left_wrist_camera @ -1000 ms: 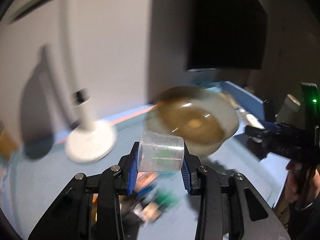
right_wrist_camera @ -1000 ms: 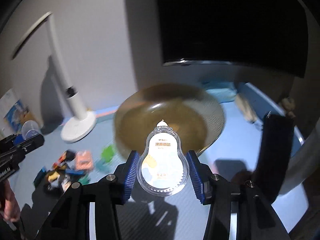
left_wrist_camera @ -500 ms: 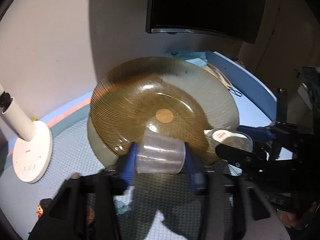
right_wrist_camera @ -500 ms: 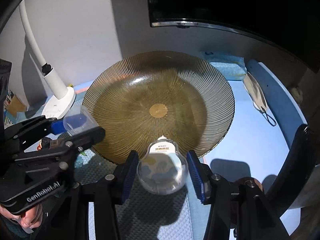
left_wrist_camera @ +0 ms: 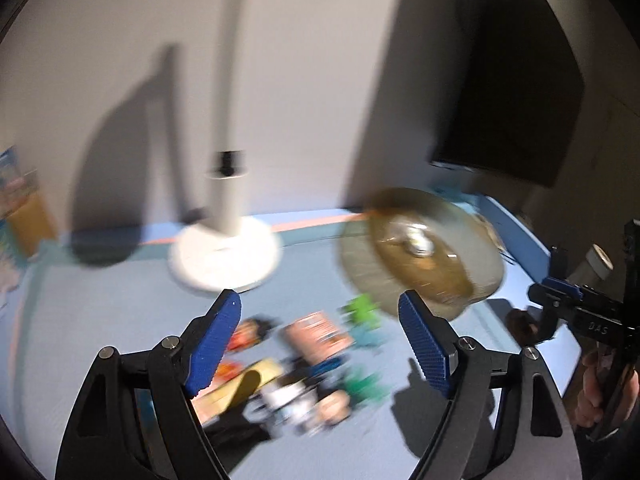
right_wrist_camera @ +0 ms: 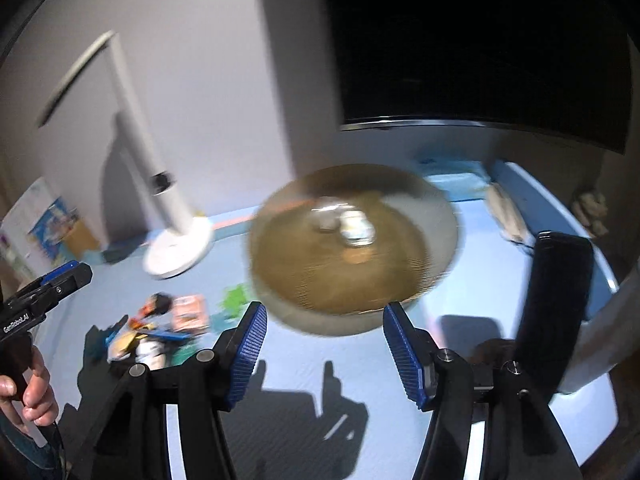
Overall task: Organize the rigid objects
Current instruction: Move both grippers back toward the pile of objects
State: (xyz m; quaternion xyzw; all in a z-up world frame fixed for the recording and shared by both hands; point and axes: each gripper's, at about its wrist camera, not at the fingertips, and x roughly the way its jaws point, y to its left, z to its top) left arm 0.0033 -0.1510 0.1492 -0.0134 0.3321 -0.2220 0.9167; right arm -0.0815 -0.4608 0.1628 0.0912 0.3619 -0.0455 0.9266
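A brown ribbed glass plate point(right_wrist_camera: 320, 280) sits on the blue table, also in the left wrist view point(left_wrist_camera: 448, 280). On it lie a clear plastic cup point(right_wrist_camera: 326, 218) and a clear bulb-shaped case point(right_wrist_camera: 358, 230), blurred. A pile of small colourful toys and cards point(left_wrist_camera: 312, 360) lies left of the plate, also in the right wrist view point(right_wrist_camera: 160, 332). My left gripper point(left_wrist_camera: 320, 332) is open and empty above the pile. My right gripper point(right_wrist_camera: 324, 344) is open and empty in front of the plate.
A white desk lamp point(left_wrist_camera: 226, 256) stands at the back left by the wall. A dark monitor point(right_wrist_camera: 480, 60) hangs behind the plate. A black upright object point(right_wrist_camera: 552, 304) stands at the right. A face mask point(right_wrist_camera: 506, 216) lies near the table's raised blue edge.
Both grippers let go of the cup and the bulb-shaped case onto the plate, opened, and drew back. The left gripper swung left over the toy pile.
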